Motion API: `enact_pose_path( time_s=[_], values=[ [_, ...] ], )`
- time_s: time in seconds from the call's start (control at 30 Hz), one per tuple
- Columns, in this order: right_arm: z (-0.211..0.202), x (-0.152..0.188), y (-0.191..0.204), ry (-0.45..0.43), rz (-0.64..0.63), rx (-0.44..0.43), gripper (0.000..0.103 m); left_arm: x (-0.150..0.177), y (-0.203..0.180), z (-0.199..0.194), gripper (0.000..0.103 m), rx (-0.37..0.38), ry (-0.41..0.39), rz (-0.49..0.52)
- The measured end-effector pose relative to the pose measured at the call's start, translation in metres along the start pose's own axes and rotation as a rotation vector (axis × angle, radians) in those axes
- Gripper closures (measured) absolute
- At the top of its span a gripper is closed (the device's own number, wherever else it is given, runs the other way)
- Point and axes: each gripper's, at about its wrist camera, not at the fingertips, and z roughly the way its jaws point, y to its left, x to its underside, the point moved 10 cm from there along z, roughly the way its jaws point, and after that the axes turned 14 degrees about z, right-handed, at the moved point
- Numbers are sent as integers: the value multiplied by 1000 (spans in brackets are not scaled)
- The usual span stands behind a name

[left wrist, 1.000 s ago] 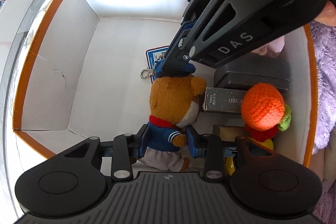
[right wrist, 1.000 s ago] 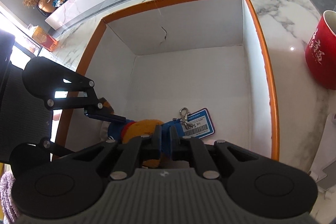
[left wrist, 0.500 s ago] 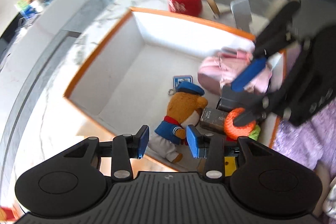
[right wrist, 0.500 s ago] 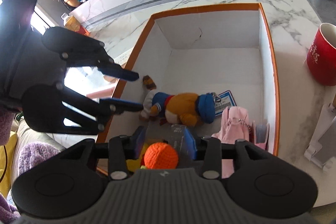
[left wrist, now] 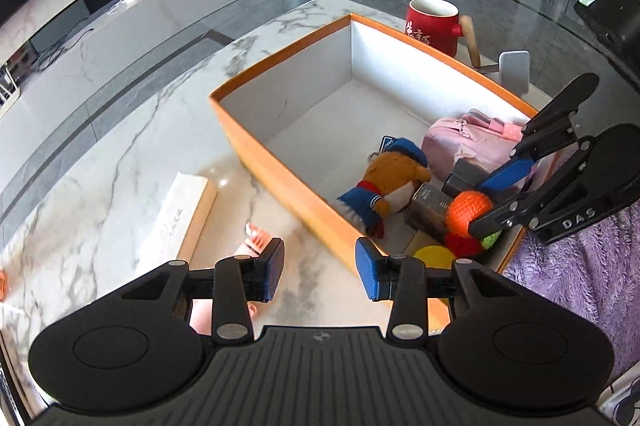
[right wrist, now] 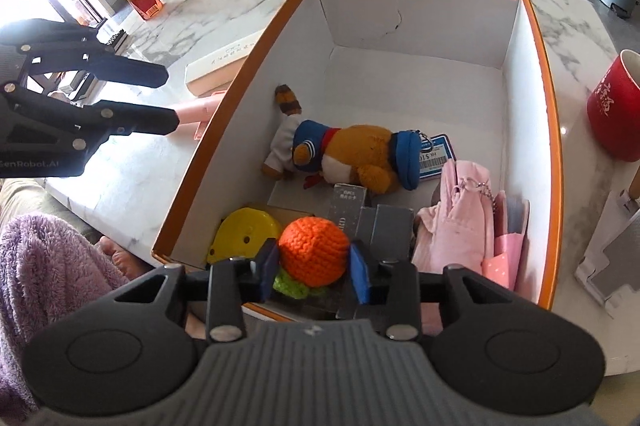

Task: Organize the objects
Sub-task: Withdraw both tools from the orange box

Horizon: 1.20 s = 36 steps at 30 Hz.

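Observation:
An orange-rimmed white box [left wrist: 280, 170] [right wrist: 552, 130] holds a teddy bear in a blue sailor suit [left wrist: 384, 186] [right wrist: 352, 154] lying on its side, an orange knitted ball toy [left wrist: 468, 210] [right wrist: 314, 250], a pink pouch [left wrist: 476, 142] [right wrist: 464, 222], dark small boxes [left wrist: 432, 206] and a yellow disc [right wrist: 244, 230]. My left gripper [left wrist: 320, 276] is open and empty, above the table outside the box's near wall. My right gripper [right wrist: 314, 272] is open above the box's near end, its pads either side of the orange ball in view.
A red mug [left wrist: 434, 24] [right wrist: 616, 110] stands beyond the box. A long pale flat box [left wrist: 180, 214] [right wrist: 224, 62] and a pink object [left wrist: 260, 238] lie on the marble table left of the box. Purple fleece [left wrist: 580, 274] is at the right.
Both grippers let go of the teddy bear and pulled up and back out of the box. The bear now lies on the box floor. The left gripper moved left, outside the box.

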Motion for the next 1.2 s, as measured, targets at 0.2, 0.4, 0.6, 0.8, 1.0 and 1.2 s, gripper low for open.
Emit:
enact_pose_path(
  time_s=[0.2,0.4,0.6,0.8,1.0,1.2],
  values=[
    [-15,-20,13,-57,36,-65,64,4,-3,0,56,44,-31,-29],
    [6,-33,28,-28,70,-107,64,8,0,1,56,49,-51,-62],
    [31,-35,26,-1,142,-108,64,19,0,5,56,62,-41,-77],
    [43,-32,22,17,177,-98,64,22,0,7,56,72,-46,-88],
    [46,-40,16,-28,268,-102,64,22,-3,6,56,79,-54,-86],
    [60,-34,17,15,242,-49,64,25,-3,4,56,74,-50,-86]
  ],
)
